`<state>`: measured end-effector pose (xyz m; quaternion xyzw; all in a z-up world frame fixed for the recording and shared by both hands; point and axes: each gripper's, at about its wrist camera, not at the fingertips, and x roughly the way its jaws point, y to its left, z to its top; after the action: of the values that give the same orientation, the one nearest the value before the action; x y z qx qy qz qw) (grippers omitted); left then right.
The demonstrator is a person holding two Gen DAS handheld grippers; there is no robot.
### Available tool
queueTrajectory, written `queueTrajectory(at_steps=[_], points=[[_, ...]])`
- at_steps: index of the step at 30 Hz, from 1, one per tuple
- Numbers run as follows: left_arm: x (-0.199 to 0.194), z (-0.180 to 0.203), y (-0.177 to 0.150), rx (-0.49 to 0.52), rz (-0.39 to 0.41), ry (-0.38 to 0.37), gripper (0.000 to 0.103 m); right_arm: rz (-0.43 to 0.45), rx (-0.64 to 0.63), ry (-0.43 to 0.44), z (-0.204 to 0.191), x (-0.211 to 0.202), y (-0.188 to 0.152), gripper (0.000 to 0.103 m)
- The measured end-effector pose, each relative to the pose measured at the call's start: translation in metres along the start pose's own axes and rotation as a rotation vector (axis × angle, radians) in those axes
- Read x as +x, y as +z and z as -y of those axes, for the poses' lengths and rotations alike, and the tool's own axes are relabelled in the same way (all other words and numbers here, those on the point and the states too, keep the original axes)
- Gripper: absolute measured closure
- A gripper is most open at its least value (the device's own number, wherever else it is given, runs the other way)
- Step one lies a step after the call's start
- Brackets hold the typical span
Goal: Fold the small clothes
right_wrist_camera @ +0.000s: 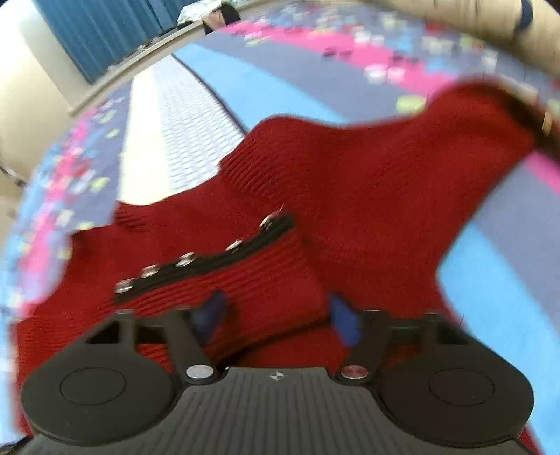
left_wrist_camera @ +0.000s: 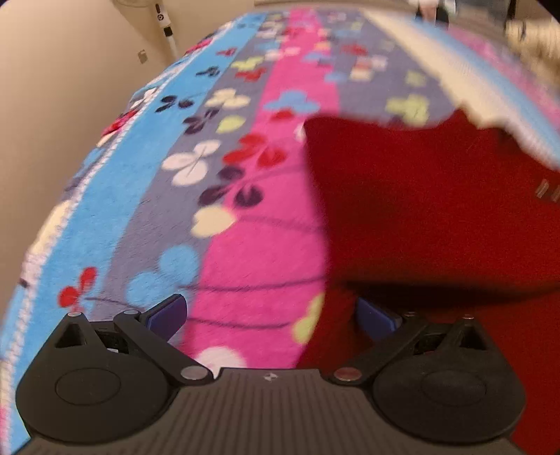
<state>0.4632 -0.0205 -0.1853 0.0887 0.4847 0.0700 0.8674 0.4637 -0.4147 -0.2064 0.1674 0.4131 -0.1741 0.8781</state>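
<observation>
A small red knitted garment (left_wrist_camera: 420, 210) lies on a flowered blanket (left_wrist_camera: 252, 245); in the left wrist view it fills the right side. My left gripper (left_wrist_camera: 273, 320) is open, its blue pads wide apart, the right pad over the garment's left edge. In the right wrist view the red garment (right_wrist_camera: 350, 182) spreads across the middle, with a black snap-button strip (right_wrist_camera: 206, 259) near its lower left. My right gripper (right_wrist_camera: 276, 318) is open just above the red knit, nothing held between its blue pads (right_wrist_camera: 344, 323).
The blanket (right_wrist_camera: 287, 91) has blue, pink, grey and white stripes and covers the whole work surface. A beige wall and a white fan stand (left_wrist_camera: 164, 24) lie beyond its far left edge. Blue curtains (right_wrist_camera: 105, 28) hang at the back.
</observation>
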Motion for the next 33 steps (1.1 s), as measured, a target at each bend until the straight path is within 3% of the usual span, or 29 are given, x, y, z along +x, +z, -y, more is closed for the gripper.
queueTrajectory(at_steps=[1, 3, 4, 5, 7, 8, 10, 12, 15, 18, 22, 26, 29, 33], points=[[0.003, -0.001, -0.004, 0.022, 0.013, 0.005, 0.0, 0.031, -0.046, -0.005, -0.004, -0.007, 0.0, 0.085], [0.003, -0.005, -0.008, 0.021, 0.035, 0.001, 0.0, 0.102, -0.02, 0.019, 0.004, -0.021, 0.004, 0.09], [0.004, -0.008, -0.01, 0.006, 0.031, -0.006, 0.0, 0.104, -0.025, -0.003, 0.008, -0.018, 0.005, 0.094], [0.006, -0.012, -0.01, -0.016, 0.025, -0.018, 0.0, 0.083, -0.057, -0.078, 0.01, -0.008, 0.003, 0.101], [0.004, -0.017, -0.011, -0.044, 0.012, -0.035, 0.0, 0.015, -0.116, -0.104, 0.015, 0.012, -0.006, 0.097], [0.001, -0.018, -0.011, -0.042, 0.004, -0.034, 0.0, 0.051, -0.165, -0.097, 0.015, 0.009, -0.01, 0.097], [-0.012, -0.018, -0.016, 0.0, 0.007, -0.011, 0.0, 0.049, -0.147, -0.063, 0.022, -0.007, -0.013, 0.078], [-0.034, -0.018, -0.027, 0.036, 0.042, -0.005, 0.0, 0.036, 0.019, -0.014, 0.044, -0.033, -0.02, 0.055], [-0.078, -0.023, -0.052, 0.051, 0.102, -0.021, 0.0, 0.055, 0.191, 0.193, 0.087, -0.097, -0.055, 0.041], [-0.121, -0.028, -0.08, 0.033, 0.121, -0.033, 0.0, 0.103, 0.242, 0.221, 0.12, -0.167, -0.1, 0.034], [-0.173, -0.03, -0.112, -0.012, 0.098, -0.074, 0.0, 0.195, 0.225, 0.155, 0.144, -0.234, -0.141, 0.032], [-0.215, -0.02, -0.135, 0.03, 0.099, -0.105, 0.0, 0.292, 0.163, 0.076, 0.179, -0.262, -0.138, 0.03], [-0.237, -0.01, -0.145, 0.069, 0.116, -0.077, 0.0, 0.337, 0.155, -0.023, 0.221, -0.241, -0.112, 0.029], [-0.251, 0.002, -0.148, 0.081, 0.068, -0.027, 0.0, 0.262, 0.167, -0.145, 0.279, -0.177, -0.073, 0.028]])
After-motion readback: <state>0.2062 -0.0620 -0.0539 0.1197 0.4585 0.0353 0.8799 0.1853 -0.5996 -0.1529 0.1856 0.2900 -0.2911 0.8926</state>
